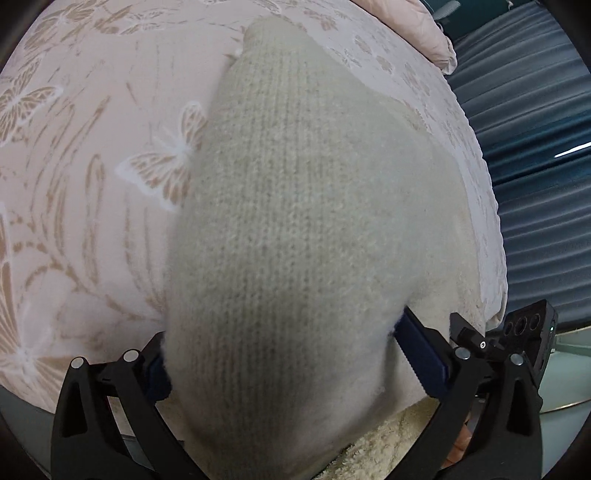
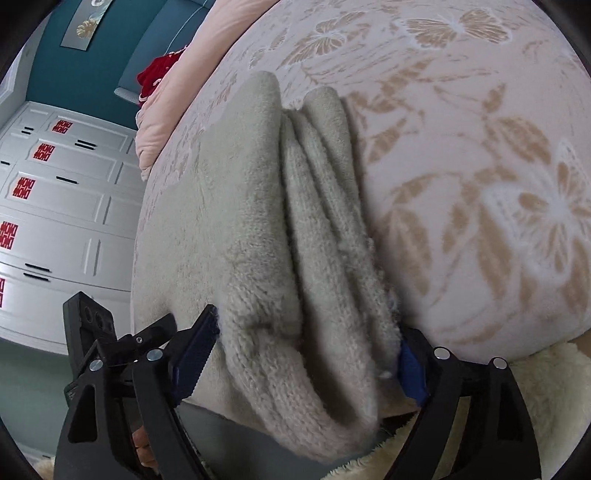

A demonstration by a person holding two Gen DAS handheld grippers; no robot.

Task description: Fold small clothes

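A cream knitted garment (image 1: pixel 295 221) lies on a pink bed cover with a butterfly pattern (image 1: pixel 92 184). In the left wrist view its near end fills the space between my left gripper's (image 1: pixel 280 339) blue pads (image 1: pixel 417 350); the left pad is mostly hidden by the knit. In the right wrist view the same garment (image 2: pixel 288 240) is bunched in long folds, and its near end sits between my right gripper's (image 2: pixel 306 350) pads (image 2: pixel 195 350). Both grippers are closed on the thick knit at the near edge of the bed.
The bed cover (image 2: pixel 480 184) stretches away from both grippers. A pink pillow (image 1: pixel 424 33) and a red cloth (image 2: pixel 155 77) lie at the head of the bed. White drawers with red stickers (image 2: pixel 55 206) stand left; a blue curtain (image 1: pixel 535 147) hangs right.
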